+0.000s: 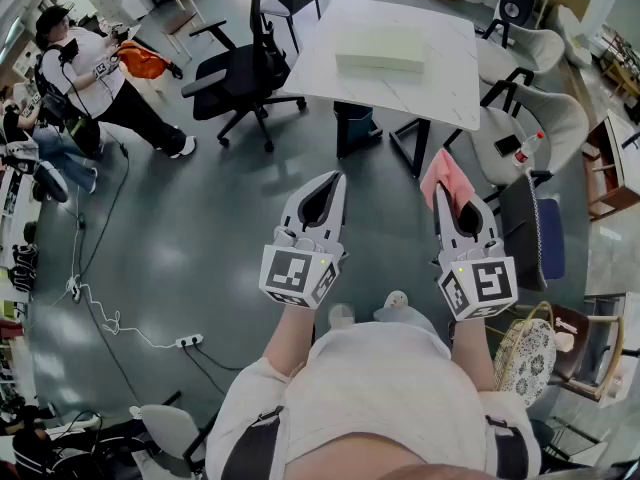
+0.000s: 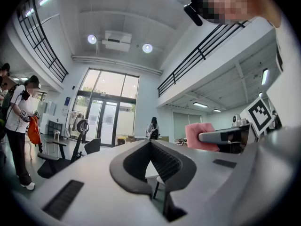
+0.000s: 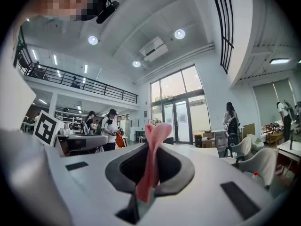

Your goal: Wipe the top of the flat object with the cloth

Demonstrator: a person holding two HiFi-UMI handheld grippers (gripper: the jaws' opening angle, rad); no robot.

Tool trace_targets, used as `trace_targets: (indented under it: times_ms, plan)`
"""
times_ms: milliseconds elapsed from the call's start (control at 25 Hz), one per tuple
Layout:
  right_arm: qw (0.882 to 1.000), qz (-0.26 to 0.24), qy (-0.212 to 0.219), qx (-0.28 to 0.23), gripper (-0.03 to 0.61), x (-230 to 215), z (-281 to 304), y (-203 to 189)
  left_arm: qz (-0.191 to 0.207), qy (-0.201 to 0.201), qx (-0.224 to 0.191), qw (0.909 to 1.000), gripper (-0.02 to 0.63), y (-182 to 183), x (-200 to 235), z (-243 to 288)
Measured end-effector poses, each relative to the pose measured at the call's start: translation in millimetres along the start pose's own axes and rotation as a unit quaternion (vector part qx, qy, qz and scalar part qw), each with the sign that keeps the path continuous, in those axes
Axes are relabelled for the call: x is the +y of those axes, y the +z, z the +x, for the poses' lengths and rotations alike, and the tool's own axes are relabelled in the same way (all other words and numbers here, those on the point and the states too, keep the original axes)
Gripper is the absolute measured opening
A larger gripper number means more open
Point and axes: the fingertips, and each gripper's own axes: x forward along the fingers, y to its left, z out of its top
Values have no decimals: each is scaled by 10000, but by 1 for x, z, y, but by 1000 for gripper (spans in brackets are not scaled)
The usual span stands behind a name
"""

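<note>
- While both claws hung over the floor (image 1: 200, 218), short of the bench (image 1: 440, 88), the right claw (image 1: 441, 193) was clamped on the cloth (image 1: 448, 176).
- Seen in the right gripper view, the pink cloth (image 3: 151, 164) ran as a thin upright fold between the jaws of the right claw (image 3: 152, 145). Its bunched top poked out past the tips and its lower end hung inside the oval gap.
- From the head view, the cloth stuck out ahead of the tips as a pink flap, pointing toward the bench.
- The flat object (image 1: 380, 48), a pale slab, lay on the white bench, well apart from both claws, ahead of them and between their lines.
- The left claw (image 1: 334, 182) had its jaws together at the tips with nothing gripped. Its own view showed only the distant room through the oval gap of the left claw (image 2: 150, 143).
- That view also caught the cloth (image 2: 201, 134) off to the right, the two claws side by side and apart.
- A black chair (image 1: 245, 73) stood left of the bench, and a person (image 1: 95, 78) stood farther left.
</note>
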Motion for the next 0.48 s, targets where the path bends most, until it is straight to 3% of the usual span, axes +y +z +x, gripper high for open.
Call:
trace_targets:
  times_ms: [480]
  plan:
    - [9999, 121, 26, -36, 31, -21, -4, 0, 89, -9, -4, 10000, 12, 1, -21, 19]
